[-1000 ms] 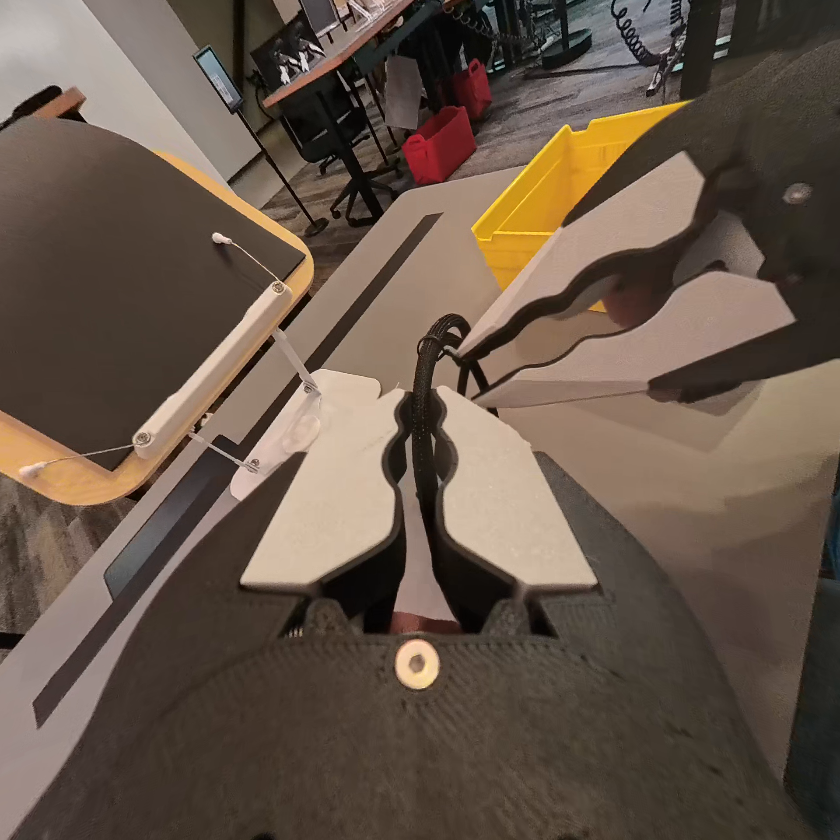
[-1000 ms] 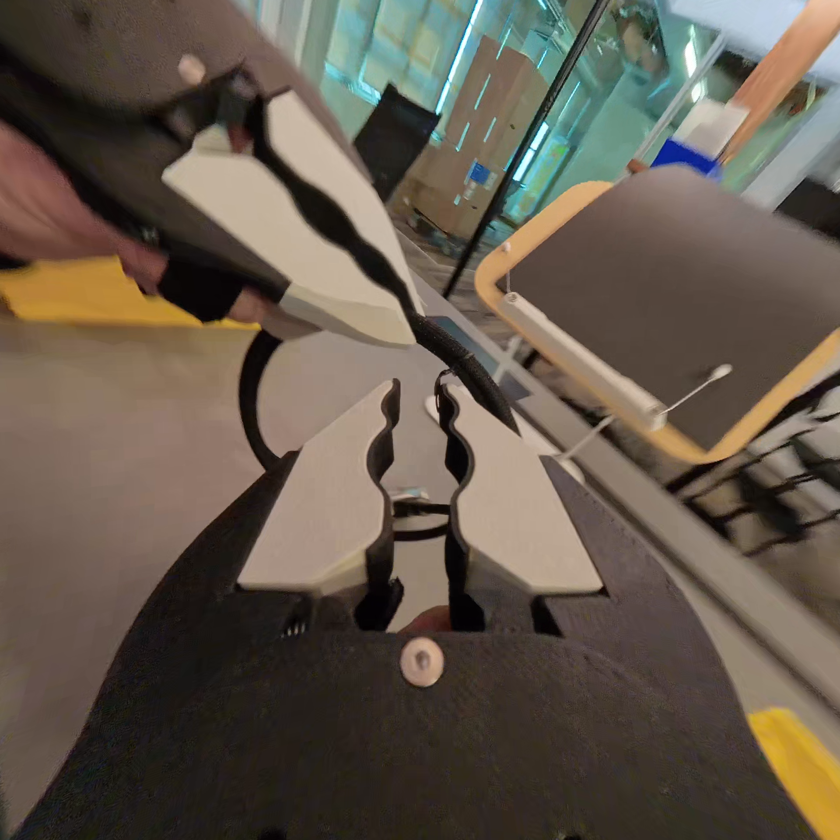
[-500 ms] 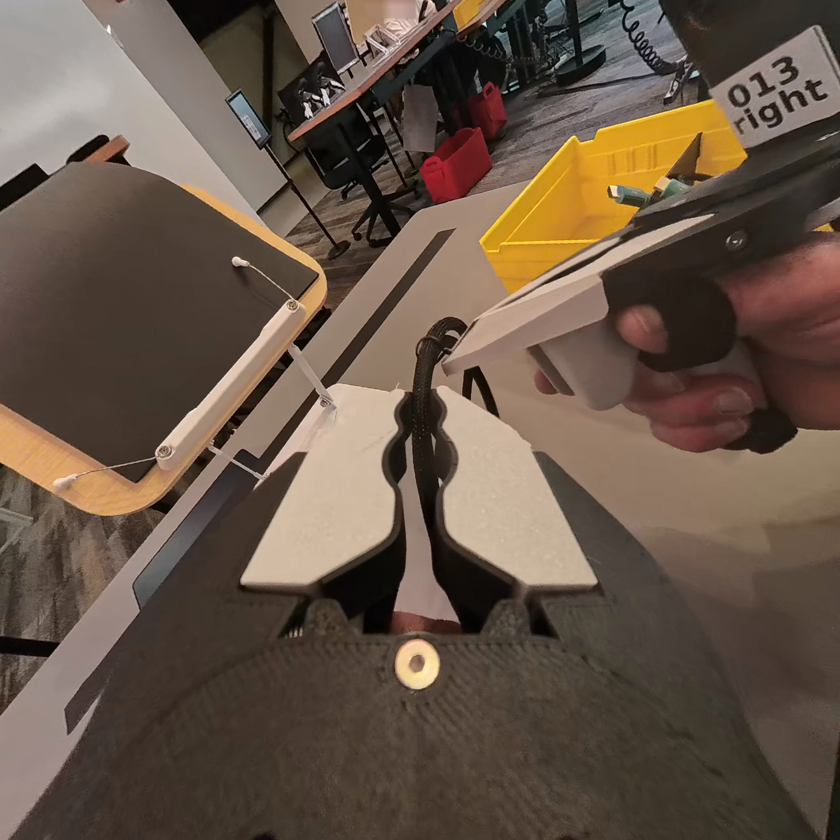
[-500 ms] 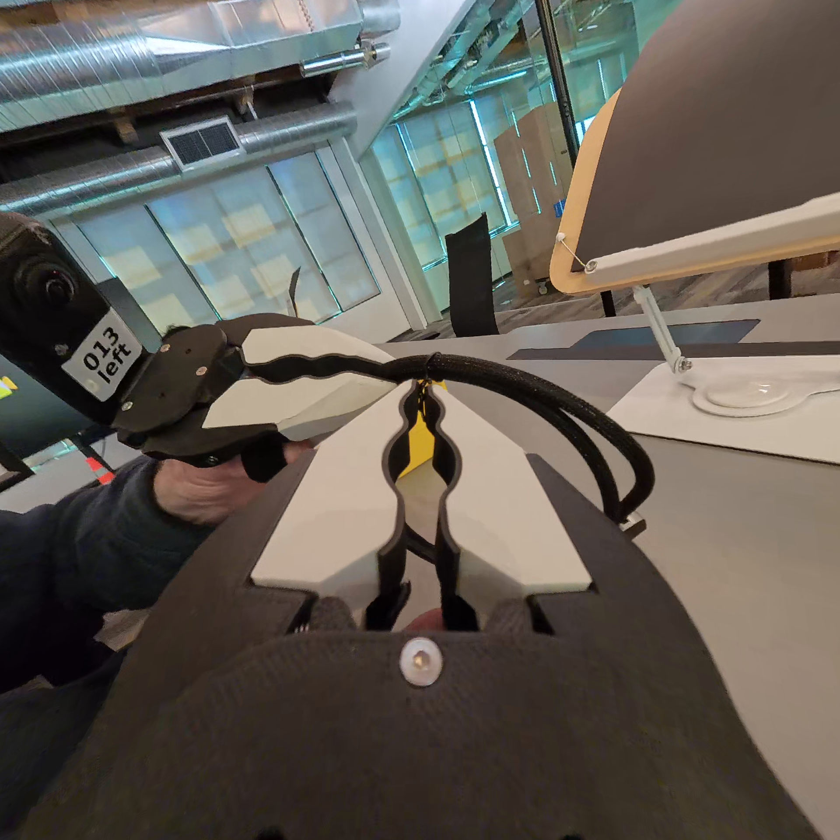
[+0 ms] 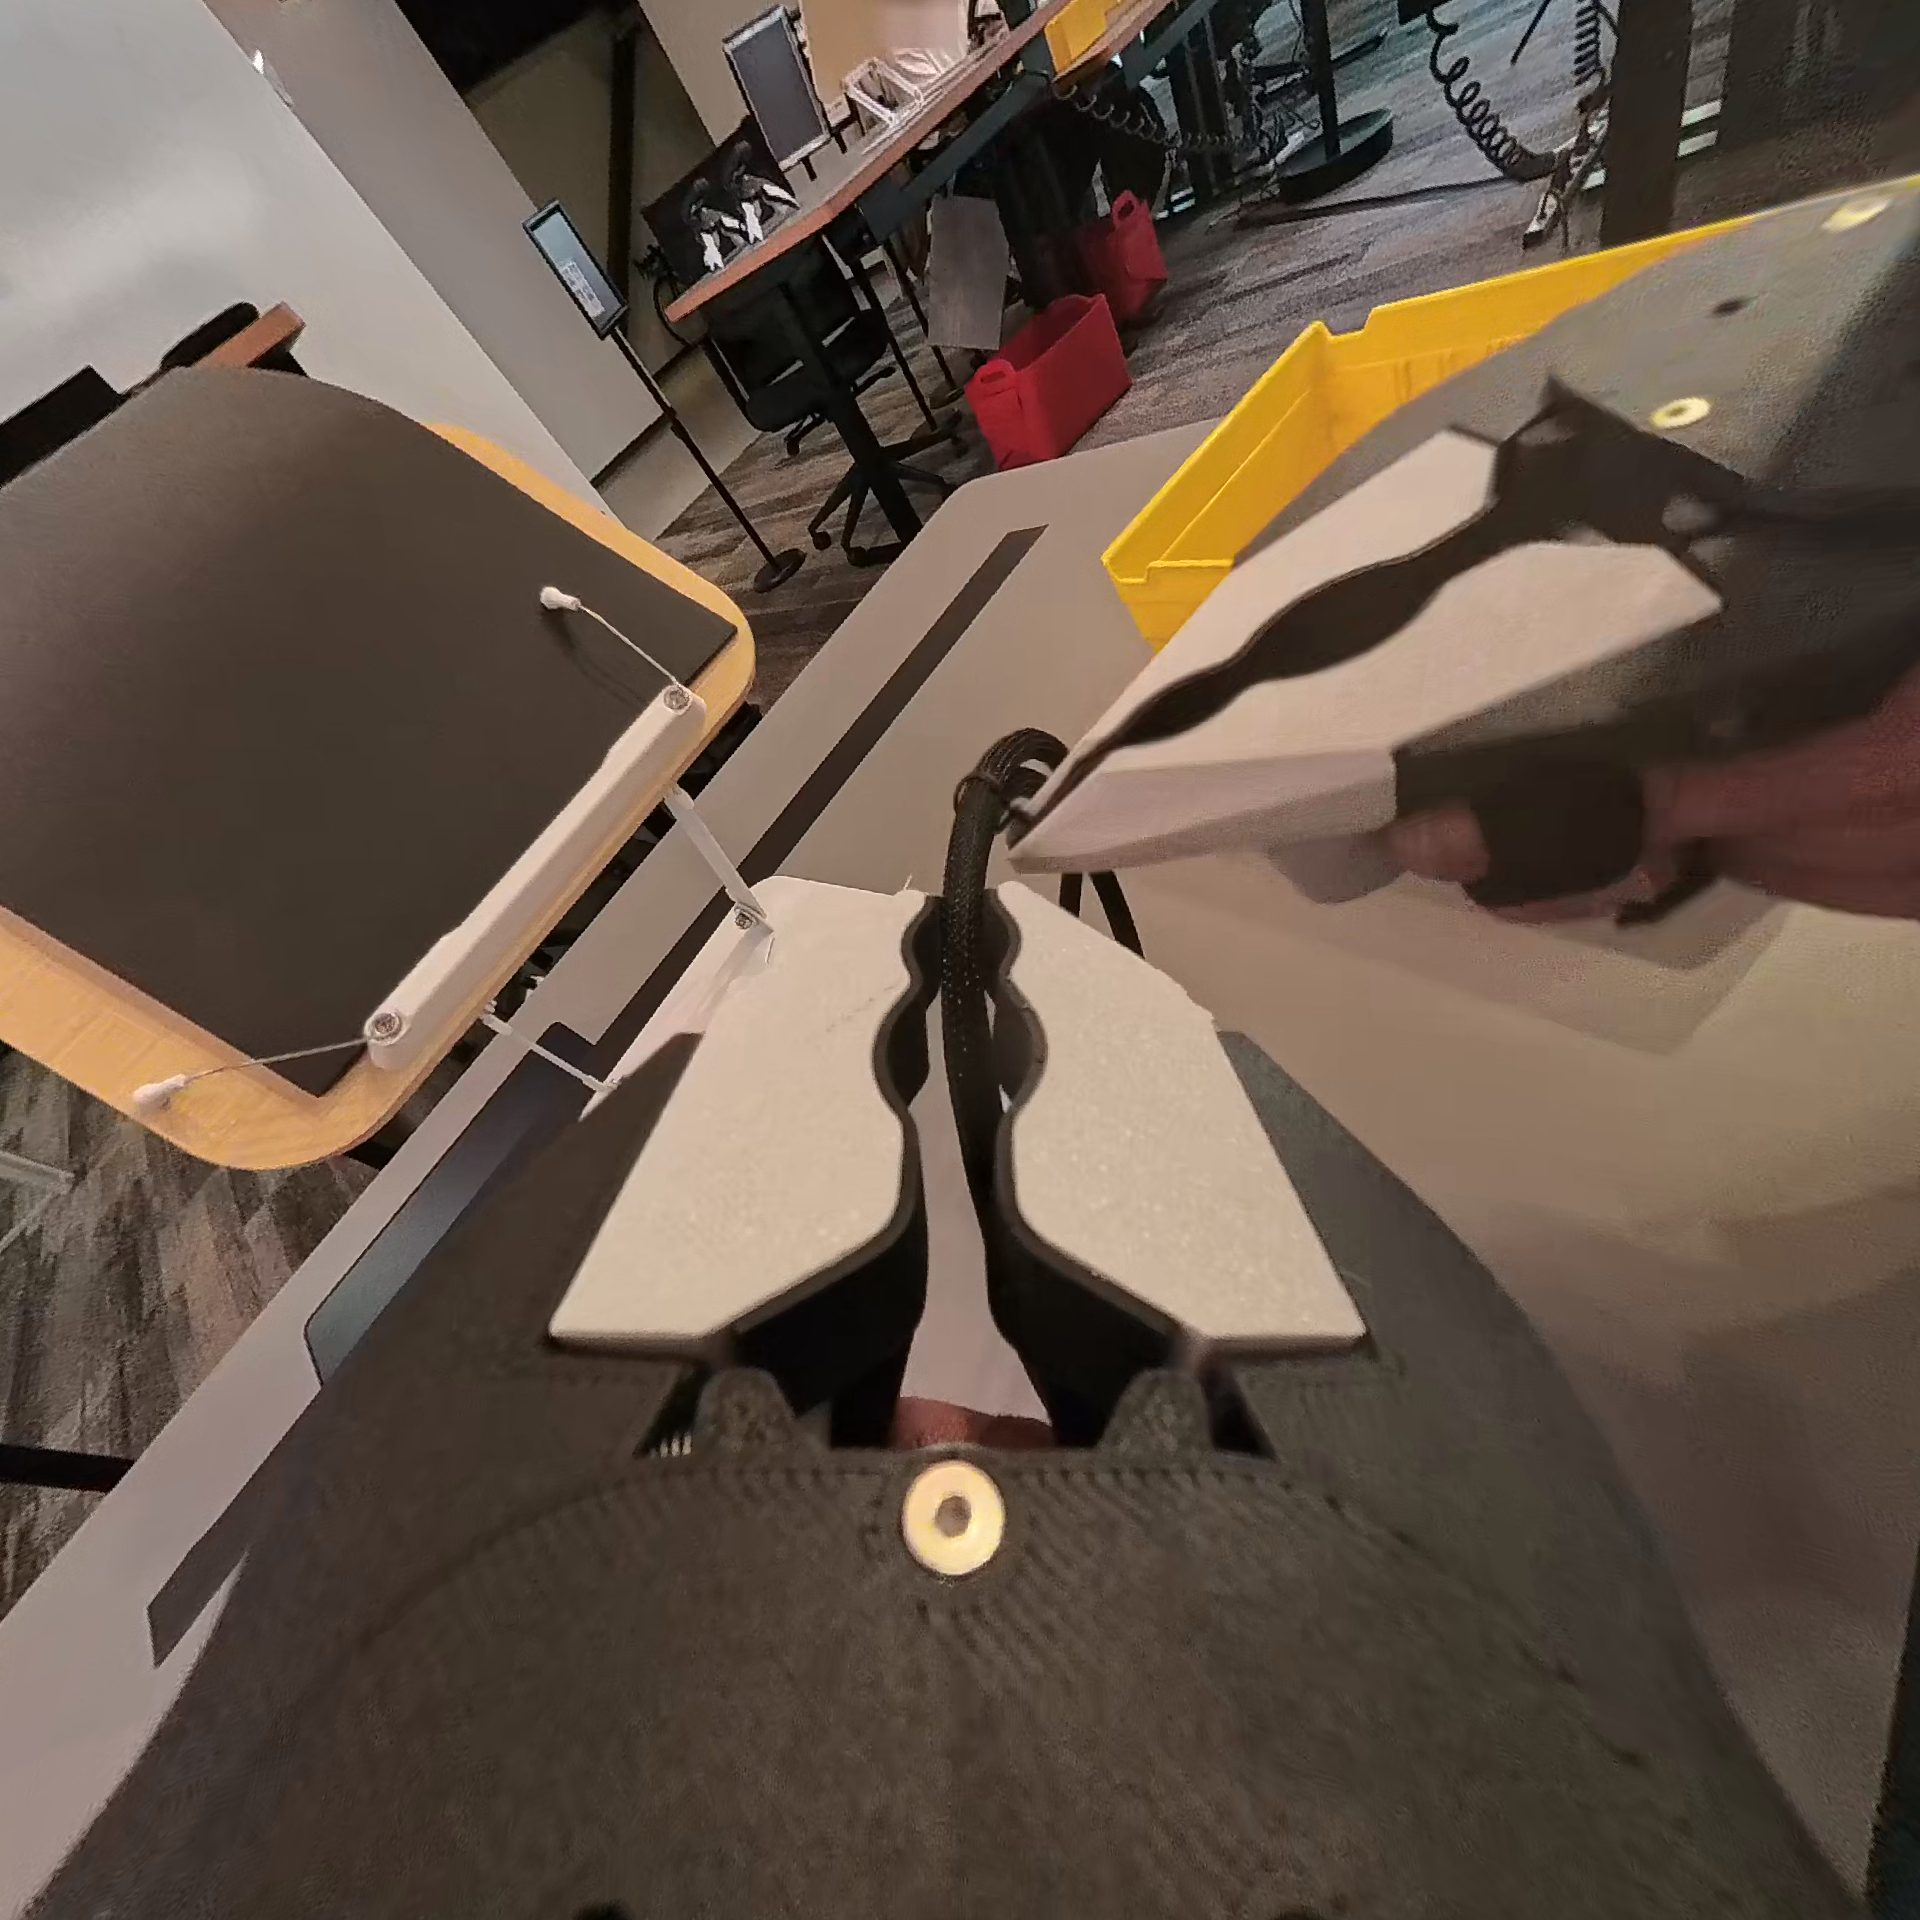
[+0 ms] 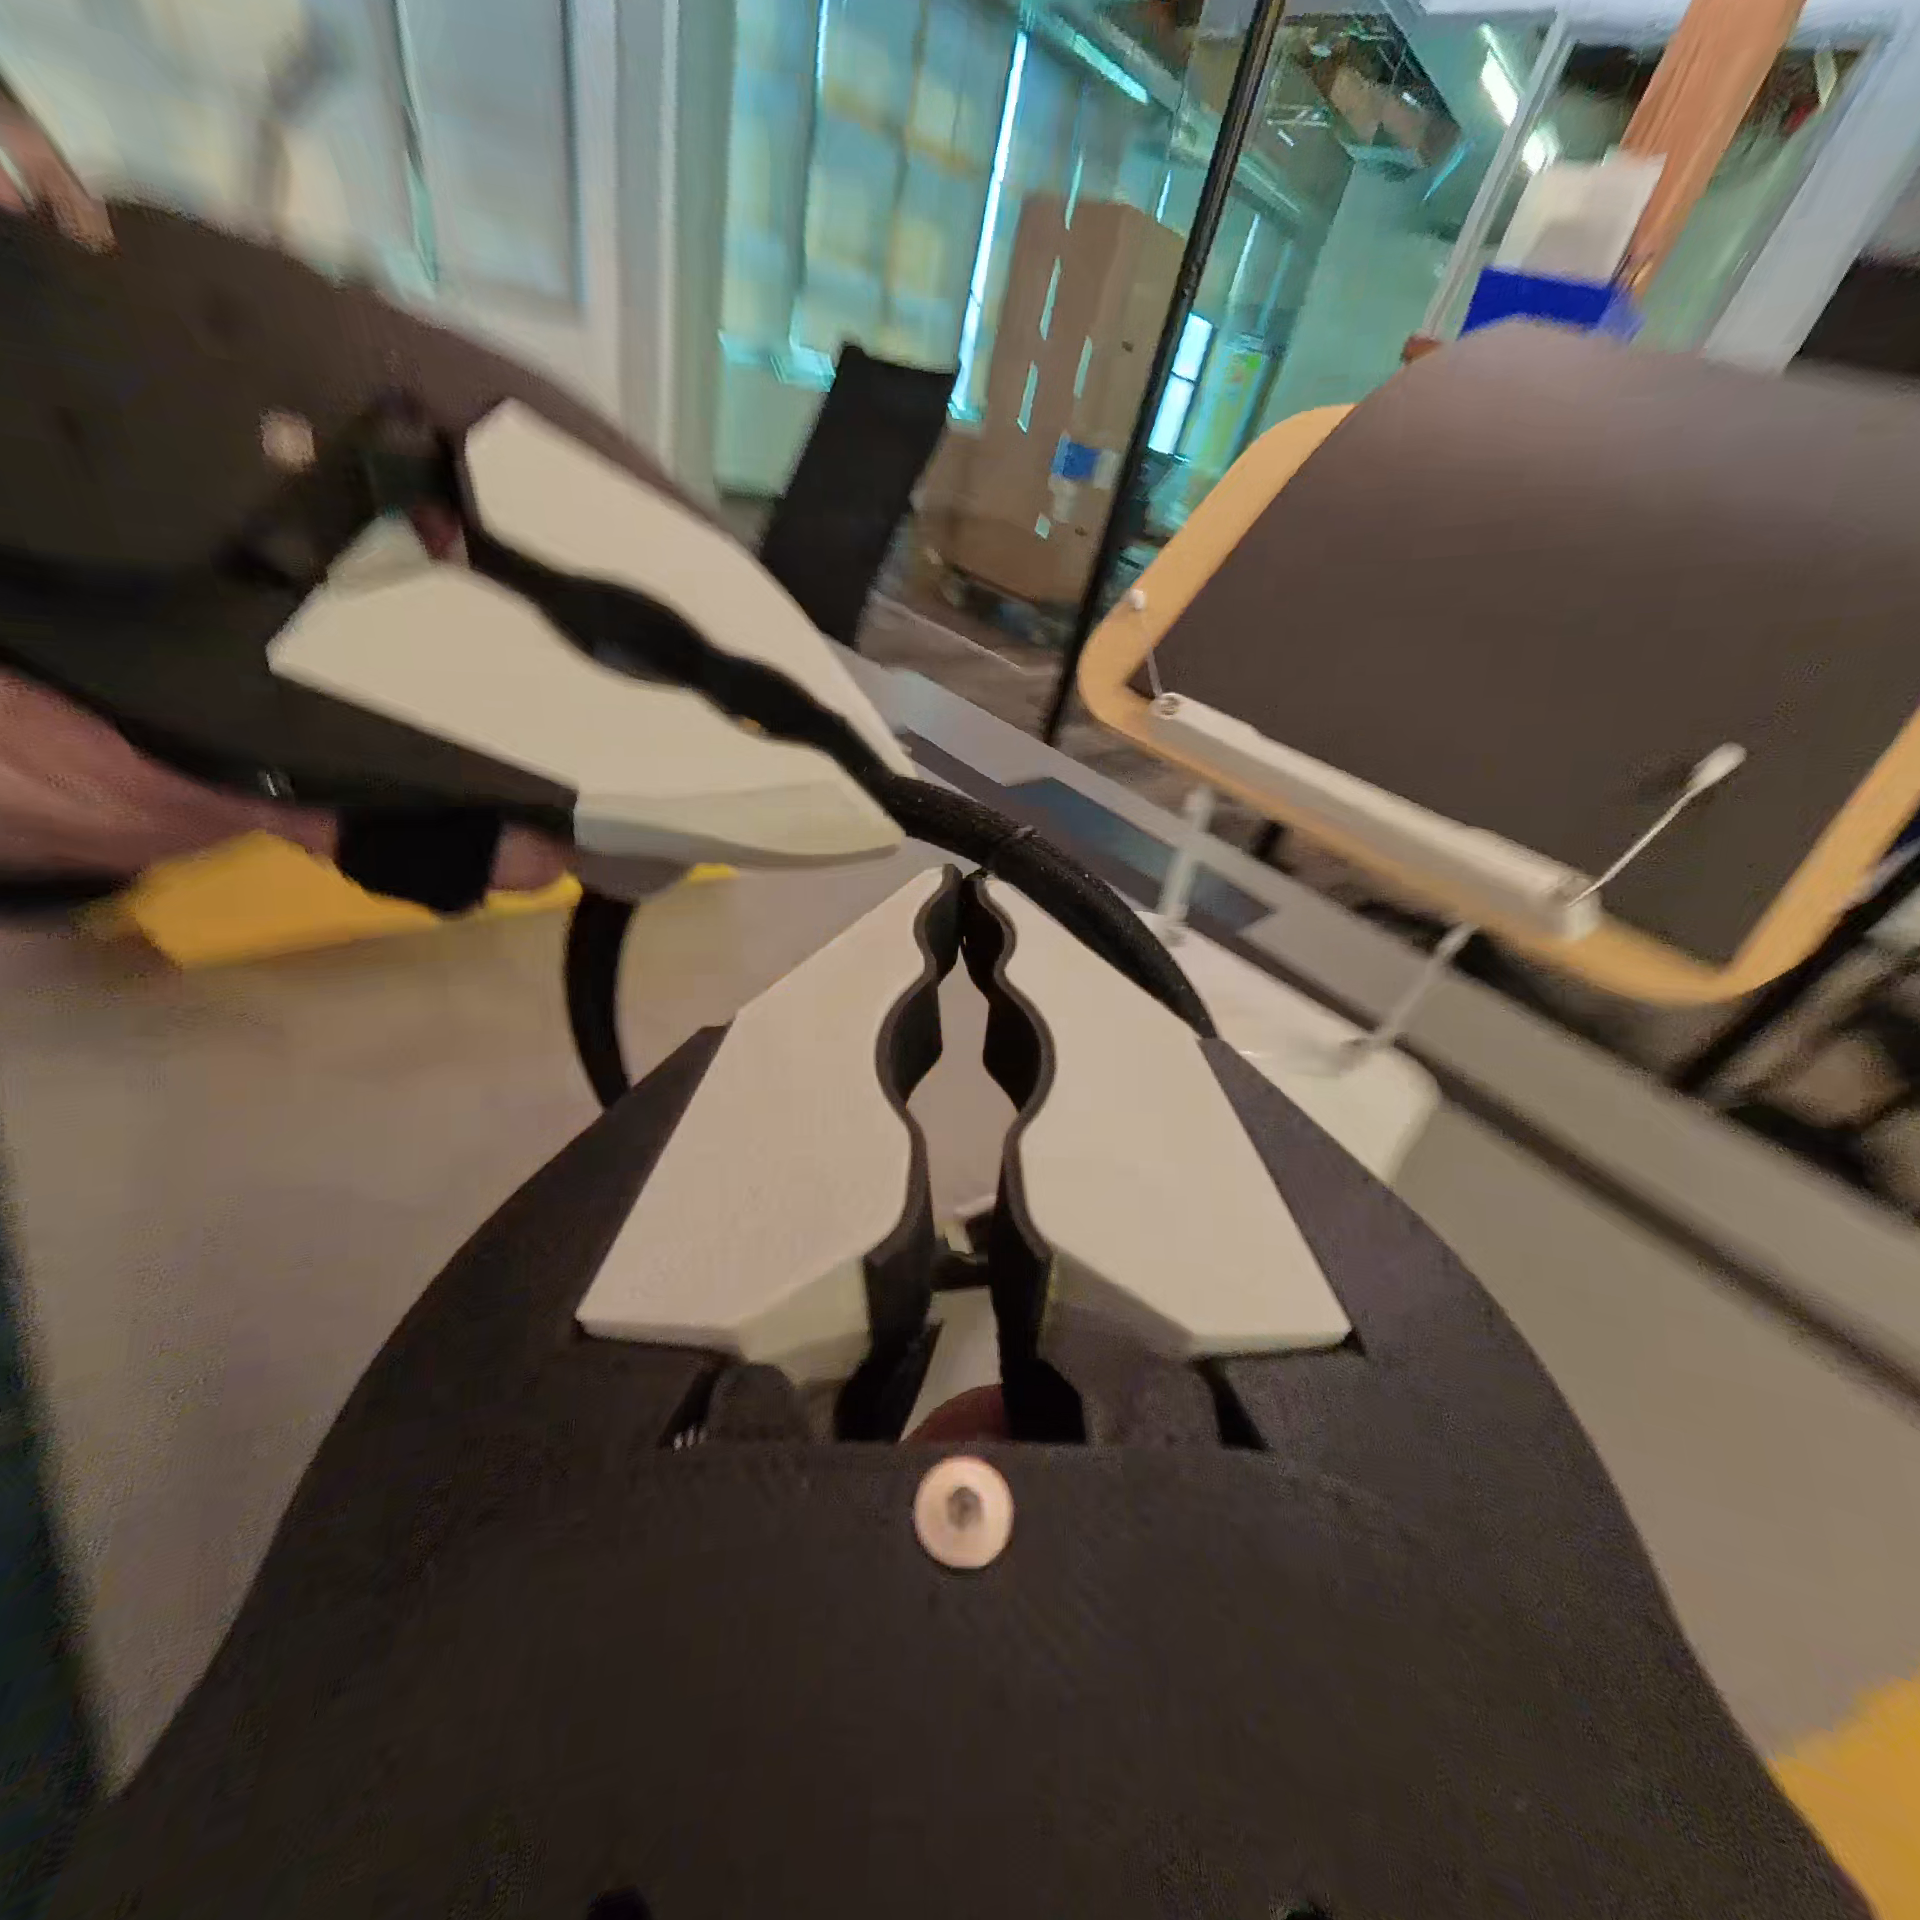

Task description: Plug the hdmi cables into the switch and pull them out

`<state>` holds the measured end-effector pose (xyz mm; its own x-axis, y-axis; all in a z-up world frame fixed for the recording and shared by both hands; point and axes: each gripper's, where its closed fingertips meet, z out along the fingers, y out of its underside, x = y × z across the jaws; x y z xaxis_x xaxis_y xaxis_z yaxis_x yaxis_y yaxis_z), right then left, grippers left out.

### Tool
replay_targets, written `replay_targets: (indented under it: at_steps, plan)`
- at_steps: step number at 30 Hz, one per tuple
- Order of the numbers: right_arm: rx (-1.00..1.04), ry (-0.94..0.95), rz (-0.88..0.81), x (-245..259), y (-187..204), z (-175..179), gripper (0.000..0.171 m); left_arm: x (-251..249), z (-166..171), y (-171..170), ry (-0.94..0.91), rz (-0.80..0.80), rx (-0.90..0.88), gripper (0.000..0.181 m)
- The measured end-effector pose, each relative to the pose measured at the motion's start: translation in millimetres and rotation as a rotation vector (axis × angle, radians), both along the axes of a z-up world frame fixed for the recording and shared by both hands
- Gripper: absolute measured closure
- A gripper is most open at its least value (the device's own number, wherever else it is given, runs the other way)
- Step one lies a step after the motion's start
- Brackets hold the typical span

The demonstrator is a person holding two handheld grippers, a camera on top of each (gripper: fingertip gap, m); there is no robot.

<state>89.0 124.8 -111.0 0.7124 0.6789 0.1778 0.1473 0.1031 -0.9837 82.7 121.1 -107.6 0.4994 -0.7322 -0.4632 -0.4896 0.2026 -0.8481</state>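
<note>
The left hand-held gripper [image 5: 958, 940] is clamping the braided cable [image 5: 966, 862] lengthwise, while the right hand-held gripper [image 6: 961, 896] (tips nearly closed) is pinching it crosswise above the counter [image 5: 1455, 1091].

Each wrist camera looks forward along its own fingers, low over the grey table [image 5: 1351, 1091]. They face roughly opposite ways; both catch the braided cable [image 5: 964, 883] and black panel [image 6: 1558, 623].

Grey table [image 5: 1403, 1091] under warm light, yellow bin [image 5: 1236, 488] at far edge. Beyond: patterned carpet [image 5: 125, 1247], red bins [image 5: 1049, 379], long desk [image 5: 831, 239] with black office chairs [image 5: 821, 364]. Right wrist view, blurred: tall glazed windows [image 6: 883, 208], stacked cardboard boxes [image 6: 1049, 416].
</note>
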Motion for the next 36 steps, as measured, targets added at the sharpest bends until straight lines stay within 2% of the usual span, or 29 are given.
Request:
replay_targets:
  at_steps: [3, 6, 7, 10, 11, 13, 15, 20, 24, 27, 36]
  plan:
    - [0.198, -0.367, -0.113, -1, 6, -1, 0.171, -3, 1, 3, 0.001, 0.012, -0.02, 0.175]
    - [0.479, -0.79, -0.274, 1, 14, 0, 0.171, -6, 4, 5, -0.016, 0.026, -0.05, 0.175]
    - [0.526, -0.86, -0.296, 0, 14, 0, 0.171, -7, 4, 6, -0.021, 0.031, -0.064, 0.175]
    - [0.562, -0.893, -0.289, -2, 16, 0, 0.171, -9, 3, 7, -0.054, 0.032, -0.112, 0.175]
    - [0.573, -0.874, -0.289, -2, 15, 1, 0.171, -10, 3, 7, -0.066, 0.03, -0.118, 0.175]
    - [0.507, -0.717, -0.247, -3, 13, 2, 0.171, -10, 4, 7, -0.077, 0.026, -0.114, 0.175]
    - [0.357, -0.5, -0.176, -2, 9, 3, 0.162, -12, 5, 8, -0.077, 0.036, -0.093, 0.175]
    - [-0.025, -0.002, 0.01, -3, 5, 2, 0.155, -10, 4, 8, -0.078, 0.032, -0.059, 0.175]
    - [-0.214, 0.315, 0.119, -2, 6, 8, 0.163, -7, 4, 5, -0.075, 0.028, -0.032, 0.175]
    - [-0.312, 0.45, 0.187, -3, 8, 7, 0.165, -7, 5, 4, -0.085, 0.029, -0.024, 0.175]
    - [-0.433, 0.694, 0.316, -6, 6, 10, 0.17, -6, 5, 3, -0.1, 0.023, -0.023, 0.175]
